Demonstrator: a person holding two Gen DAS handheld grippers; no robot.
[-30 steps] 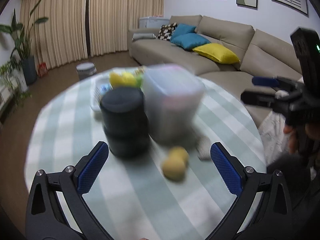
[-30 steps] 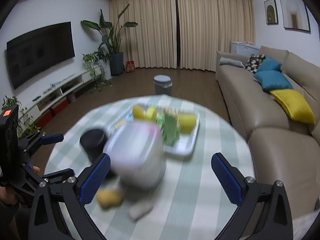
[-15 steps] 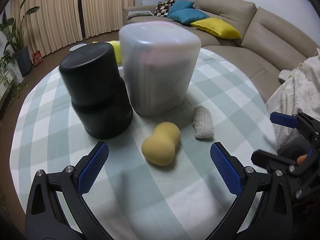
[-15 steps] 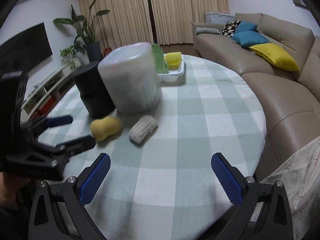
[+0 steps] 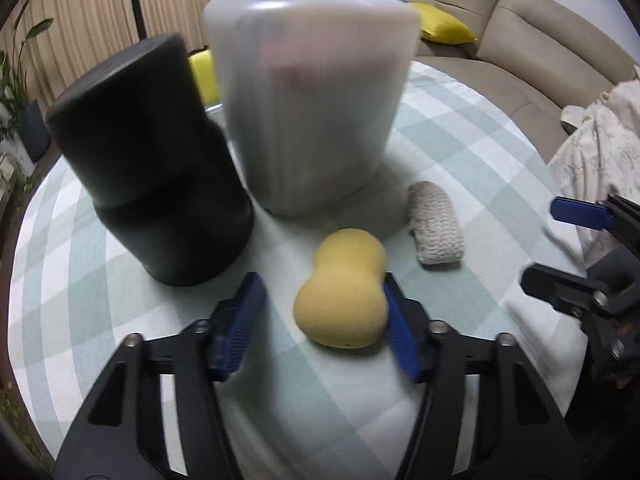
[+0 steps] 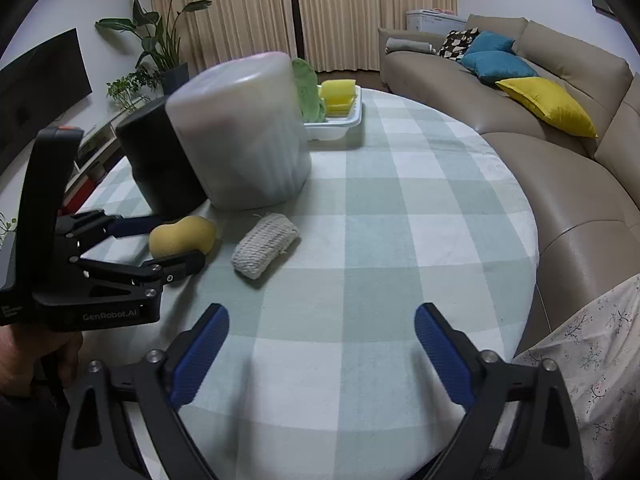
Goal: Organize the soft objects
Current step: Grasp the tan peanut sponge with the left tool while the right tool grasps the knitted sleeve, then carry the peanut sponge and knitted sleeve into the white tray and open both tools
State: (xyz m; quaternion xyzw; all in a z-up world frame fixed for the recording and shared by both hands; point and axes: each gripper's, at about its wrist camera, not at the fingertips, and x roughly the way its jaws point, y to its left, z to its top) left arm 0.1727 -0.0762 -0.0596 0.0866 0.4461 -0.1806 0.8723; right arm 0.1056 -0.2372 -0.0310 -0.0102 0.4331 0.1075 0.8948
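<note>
Since half a second ago the left tool has been advancing low over the worktop and narrowing; its blue pads are now flanking the yellow sponge, the right pad touching or nearly touching its side, the left pad still showing a gap. Not yet gripping, as far as can be judged.

The yellow sponge, peanut-shaped, is lying flat on the checked cloth, just in front of the frosted container and the black cylinder, which are standing side by side. The knitted grey pad is lying just beside the sponge, apart from it, untouched.

The right tool is hovering wide apart and empty over bare cloth near the worktop edge, well short of the knitted pad.

Behind the containers a white tray is holding more yellow sponges and a green cloth.

Progress, judged: early. Both loose soft items are still on the cloth; first pickup is only being set up. Destination cannot be told from these views.
</note>
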